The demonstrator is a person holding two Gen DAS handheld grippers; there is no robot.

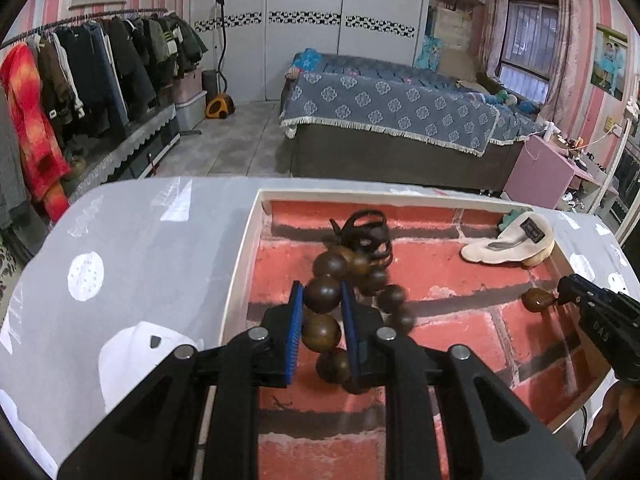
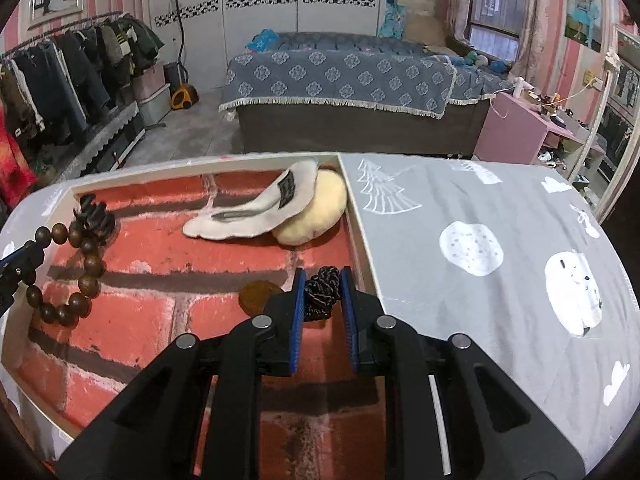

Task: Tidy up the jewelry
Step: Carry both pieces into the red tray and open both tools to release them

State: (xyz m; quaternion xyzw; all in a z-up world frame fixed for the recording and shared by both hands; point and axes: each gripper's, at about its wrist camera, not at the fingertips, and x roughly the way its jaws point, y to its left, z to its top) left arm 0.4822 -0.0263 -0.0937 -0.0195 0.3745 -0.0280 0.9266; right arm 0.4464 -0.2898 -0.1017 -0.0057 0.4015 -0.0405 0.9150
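I had both tools over the shallow tray with the brick-pattern lining, which sat on the grey printed tablecloth. My left gripper was clenched on the wooden bead bracelet, one large bead pinched between the blue pads, the rest of the string trailing down onto the tray floor towards the black hair claw. My right gripper was clamped on the black knotted cord of a brown disc pendant, close against the tray's right wall. As I judged it, the step was setting both pieces down inside the tray, and doing it well meant lowering until beads and pendant rested on the lining before letting go, keeping the bracelet clear of the claw's teeth and the pendant off the wall so neither snagged. Counting what I could see: one bracelet, with about a dozen beads showing in the right view, one pendant, one hair claw, one cream pouch lying over one pale yellow puff, and one tray.
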